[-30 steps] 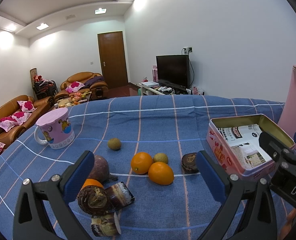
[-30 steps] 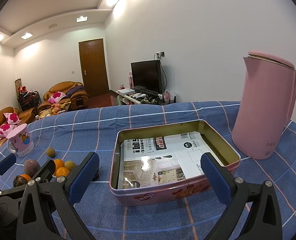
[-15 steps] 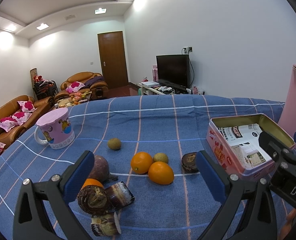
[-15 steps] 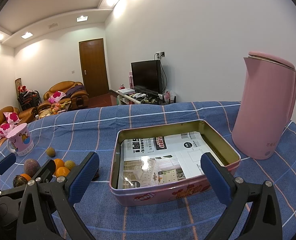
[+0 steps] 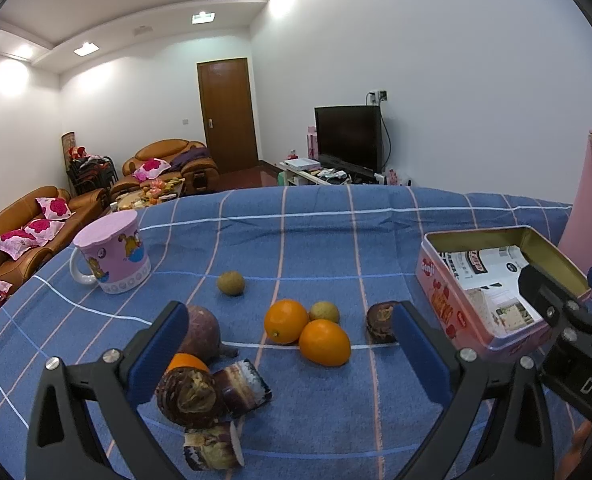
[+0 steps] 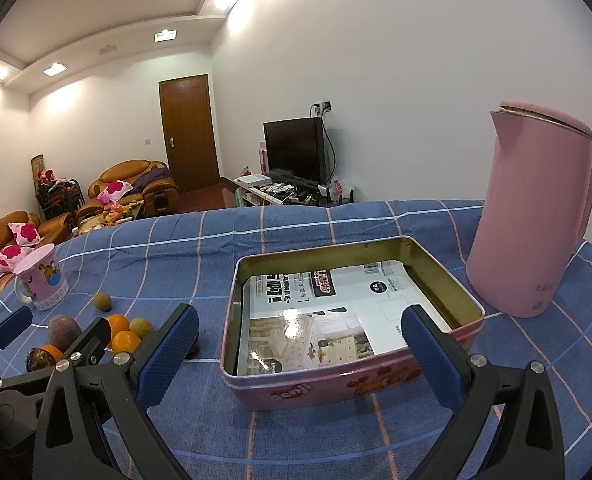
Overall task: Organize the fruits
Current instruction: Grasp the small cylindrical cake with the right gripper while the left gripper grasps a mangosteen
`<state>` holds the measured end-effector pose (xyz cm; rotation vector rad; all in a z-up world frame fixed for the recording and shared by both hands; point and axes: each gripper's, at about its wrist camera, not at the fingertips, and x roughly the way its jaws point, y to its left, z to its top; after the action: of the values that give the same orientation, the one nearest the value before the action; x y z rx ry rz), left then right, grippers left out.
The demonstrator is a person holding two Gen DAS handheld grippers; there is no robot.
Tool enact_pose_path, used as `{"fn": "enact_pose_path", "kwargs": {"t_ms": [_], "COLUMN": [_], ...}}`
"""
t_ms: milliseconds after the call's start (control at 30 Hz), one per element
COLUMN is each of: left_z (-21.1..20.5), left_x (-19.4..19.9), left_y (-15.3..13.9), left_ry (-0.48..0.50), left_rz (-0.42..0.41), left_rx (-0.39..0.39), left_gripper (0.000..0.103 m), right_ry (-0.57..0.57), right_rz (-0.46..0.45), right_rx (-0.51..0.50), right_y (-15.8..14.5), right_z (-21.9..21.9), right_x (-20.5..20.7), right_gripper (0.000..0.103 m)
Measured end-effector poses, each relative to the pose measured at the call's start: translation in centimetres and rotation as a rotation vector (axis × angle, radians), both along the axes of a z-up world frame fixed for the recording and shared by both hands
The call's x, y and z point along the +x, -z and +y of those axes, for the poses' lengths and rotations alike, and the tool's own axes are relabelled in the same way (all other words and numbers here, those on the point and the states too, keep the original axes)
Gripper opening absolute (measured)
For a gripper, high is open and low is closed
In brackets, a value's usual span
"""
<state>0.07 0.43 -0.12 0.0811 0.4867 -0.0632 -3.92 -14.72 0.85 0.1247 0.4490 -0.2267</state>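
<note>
A living room with sofas and a TV lies behind a table point(image 5: 296, 240) under blue checked cloth. The oranges point(image 5: 308, 334) sit near its middle, touching, left of the open tin point(image 6: 352, 376). The left gripper point(image 5: 288, 352) hovers over them, jaws wide and empty; the right gripper point(image 6: 300, 344), equally wide, faces the tin. The oranges look firm, light and prone to roll, so a grip across the widest part seems safest.
</note>
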Motion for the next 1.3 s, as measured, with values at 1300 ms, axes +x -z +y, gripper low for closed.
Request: {"fn": "enact_pose_path", "kwargs": {"t_ms": [1300], "left_z": [16.6], "left_x": [-1.2], "left_y": [1.0], "left_ry": [-0.199], "left_rz": [0.114], "left_rx": [0.075], "left_gripper": [0.102], "right_ry": [-0.699], "right_rz": [0.305], "right_rx": [0.093], "right_y": [4.0], "right_z": [16.3], "right_x": [2.1], "right_gripper": [0.069]}}
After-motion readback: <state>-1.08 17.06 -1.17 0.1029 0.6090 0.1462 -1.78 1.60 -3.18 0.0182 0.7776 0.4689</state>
